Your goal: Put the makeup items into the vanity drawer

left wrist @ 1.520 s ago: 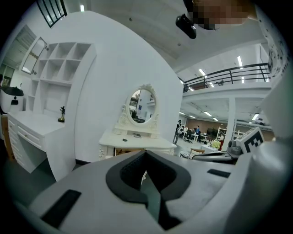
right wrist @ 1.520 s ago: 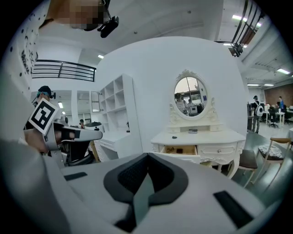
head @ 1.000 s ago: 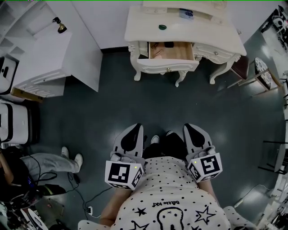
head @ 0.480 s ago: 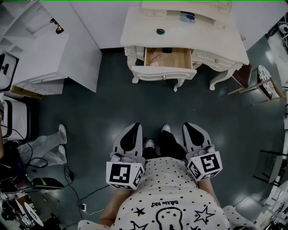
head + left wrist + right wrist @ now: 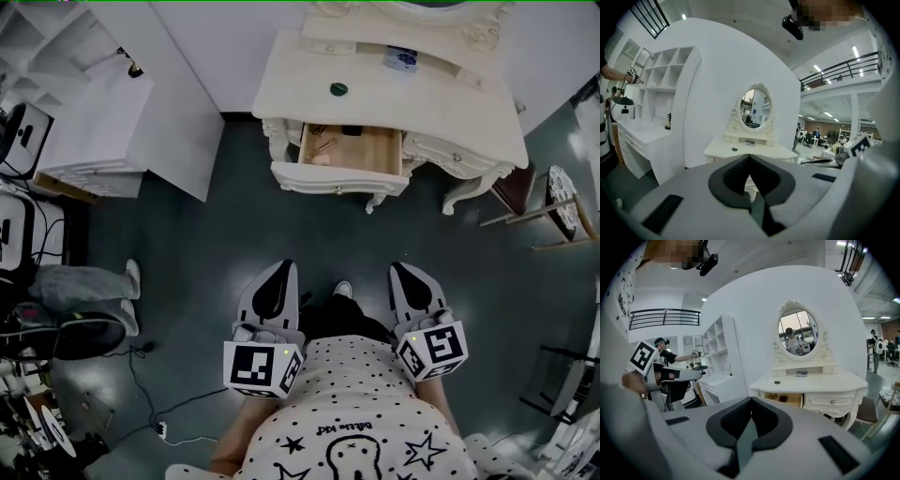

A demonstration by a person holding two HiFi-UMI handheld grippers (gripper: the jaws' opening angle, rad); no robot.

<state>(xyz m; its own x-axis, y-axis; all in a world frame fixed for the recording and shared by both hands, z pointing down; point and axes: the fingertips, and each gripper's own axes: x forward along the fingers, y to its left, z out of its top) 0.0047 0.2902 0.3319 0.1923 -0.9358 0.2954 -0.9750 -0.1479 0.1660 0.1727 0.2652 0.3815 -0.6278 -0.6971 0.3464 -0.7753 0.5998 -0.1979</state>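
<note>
Currently: left gripper and right gripper are pointing forward at the torso, jaws together, empty. Drawer is standing open, well ahead. Dark round item is lying on vanity top beyond it, roughly midway between both grippers.

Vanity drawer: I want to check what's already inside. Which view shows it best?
The head view: it looks down into the open vanity drawer, showing its wooden floor and a few small items inside. The right gripper view shows only its open front; in the left gripper view it is largely blocked.
</note>
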